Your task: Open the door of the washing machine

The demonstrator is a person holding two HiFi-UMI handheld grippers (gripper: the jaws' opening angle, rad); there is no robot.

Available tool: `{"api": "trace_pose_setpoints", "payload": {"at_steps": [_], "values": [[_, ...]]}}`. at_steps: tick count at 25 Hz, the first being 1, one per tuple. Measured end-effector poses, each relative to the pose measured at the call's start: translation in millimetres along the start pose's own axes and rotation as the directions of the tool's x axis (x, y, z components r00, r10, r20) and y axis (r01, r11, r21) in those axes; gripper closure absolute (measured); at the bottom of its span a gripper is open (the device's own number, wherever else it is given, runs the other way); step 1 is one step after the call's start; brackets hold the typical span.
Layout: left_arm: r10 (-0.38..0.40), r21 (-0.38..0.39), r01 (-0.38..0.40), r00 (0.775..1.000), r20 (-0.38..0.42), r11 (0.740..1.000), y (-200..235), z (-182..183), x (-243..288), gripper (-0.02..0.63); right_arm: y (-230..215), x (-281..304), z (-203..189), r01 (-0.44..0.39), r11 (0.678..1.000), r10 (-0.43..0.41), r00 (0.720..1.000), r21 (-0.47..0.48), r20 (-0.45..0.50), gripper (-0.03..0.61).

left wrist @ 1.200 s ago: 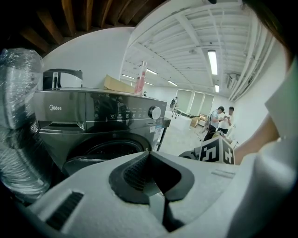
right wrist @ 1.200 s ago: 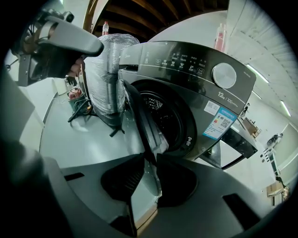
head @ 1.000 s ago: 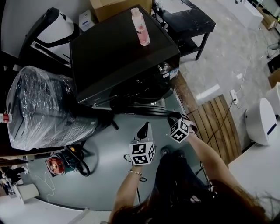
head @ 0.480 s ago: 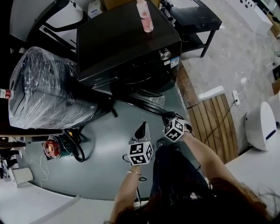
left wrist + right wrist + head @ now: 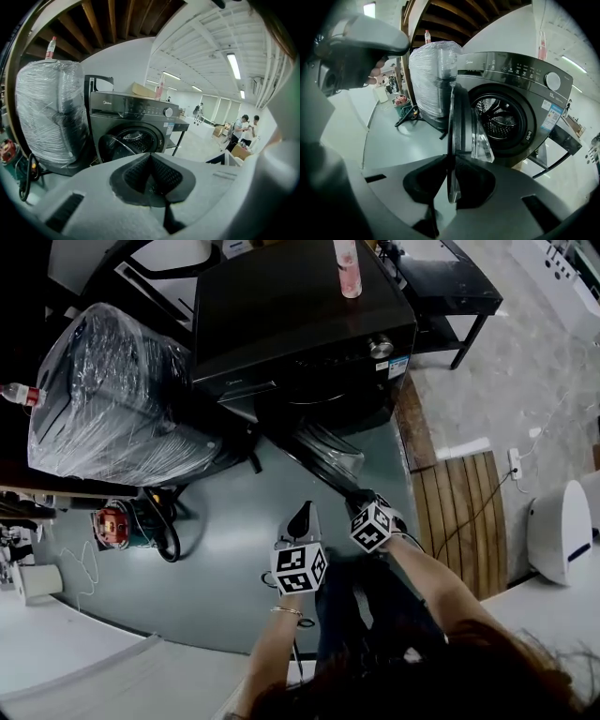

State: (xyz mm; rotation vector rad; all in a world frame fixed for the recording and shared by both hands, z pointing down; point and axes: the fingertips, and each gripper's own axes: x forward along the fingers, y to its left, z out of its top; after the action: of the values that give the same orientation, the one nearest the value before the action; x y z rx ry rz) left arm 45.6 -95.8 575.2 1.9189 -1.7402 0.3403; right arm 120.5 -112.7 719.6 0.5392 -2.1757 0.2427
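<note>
A dark front-loading washing machine (image 5: pixel 300 315) stands at the top of the head view, its round door (image 5: pixel 328 451) swung out toward me over the grey floor. My right gripper (image 5: pixel 361 500) is shut on the door's outer rim. In the right gripper view the door (image 5: pixel 461 117) stands edge-on between the black pads (image 5: pixel 476 180), with the drum opening (image 5: pixel 499 117) beyond it. Those jaws have just been closing a little on the rim. My left gripper (image 5: pixel 302 518) hangs beside it, shut with nothing in it (image 5: pixel 152 176). It faces the machine (image 5: pixel 136 110).
A plastic-wrapped appliance (image 5: pixel 112 390) stands left of the machine. A pink bottle (image 5: pixel 347 268) is on the machine's top. A black bench (image 5: pixel 441 287), a wooden slat mat (image 5: pixel 459 512) and a white round unit (image 5: pixel 558 521) lie to the right. A red tool with cables (image 5: pixel 112 526) lies on the left.
Both grippers have drawn back from the machine. The door has swung further out with the right gripper. The machine sits higher in the head view.
</note>
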Motion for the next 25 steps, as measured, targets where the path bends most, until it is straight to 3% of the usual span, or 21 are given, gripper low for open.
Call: {"api": "trace_pose_setpoints", "payload": {"at_steps": [7, 18, 25], "values": [[0.023, -0.018, -0.023, 1.0, 0.002, 1.0, 21.9, -6.0, -15.2, 0.601, 33.8, 5.8, 2.3, -0.031, 0.999, 0.031, 0.999, 0.027, -0.01, 0.52], [-0.029, -0.019, 0.029, 1.0, -0.009, 0.999, 72.3, -9.9, -34.8, 0.601, 100.7, 22.8, 15.9, -0.036, 0.996, 0.04, 0.998, 0.086, -0.039, 0.505], [-0.022, -0.037, 0.022, 1.0, -0.015, 0.999, 113.2, -17.0, -50.5, 0.601, 143.2, 37.1, 30.7, -0.06, 0.992, 0.063, 0.998, 0.109, -0.028, 0.491]]}}
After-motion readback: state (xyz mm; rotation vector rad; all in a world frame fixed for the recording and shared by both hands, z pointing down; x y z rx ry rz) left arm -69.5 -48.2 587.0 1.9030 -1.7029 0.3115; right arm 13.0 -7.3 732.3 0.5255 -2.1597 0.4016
